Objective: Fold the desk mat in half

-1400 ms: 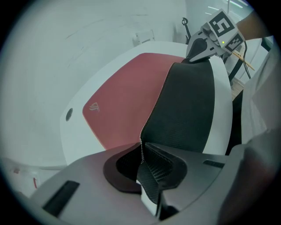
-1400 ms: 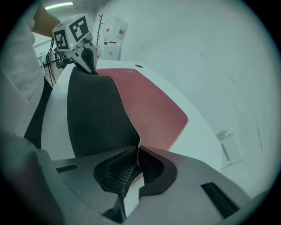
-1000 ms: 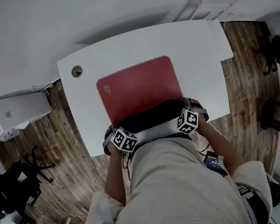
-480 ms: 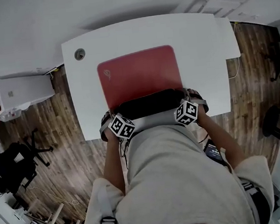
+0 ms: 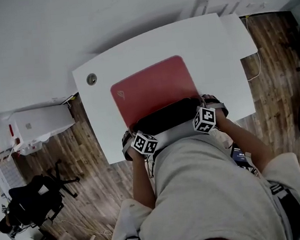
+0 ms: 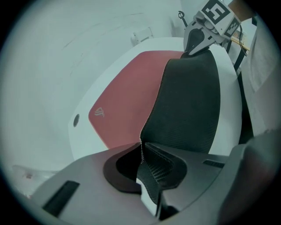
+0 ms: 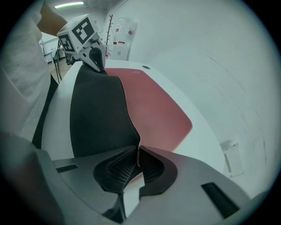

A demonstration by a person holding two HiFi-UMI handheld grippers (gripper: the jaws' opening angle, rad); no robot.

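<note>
GRIP: left hand-held gripper point(image 6: 141, 154) and right hand-held gripper point(image 7: 138, 159) clenched on lower mat point(image 5: 153, 90) corners; WHY: lower edge held raised, ready to fold toward upper edge

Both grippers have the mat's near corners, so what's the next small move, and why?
Probably carry both corners forward toward the far edge. The left gripper and right gripper are each shut on a near corner of the desk mat; its near strip is lifted, black underside showing, while the red rest lies flat on the table.
</note>
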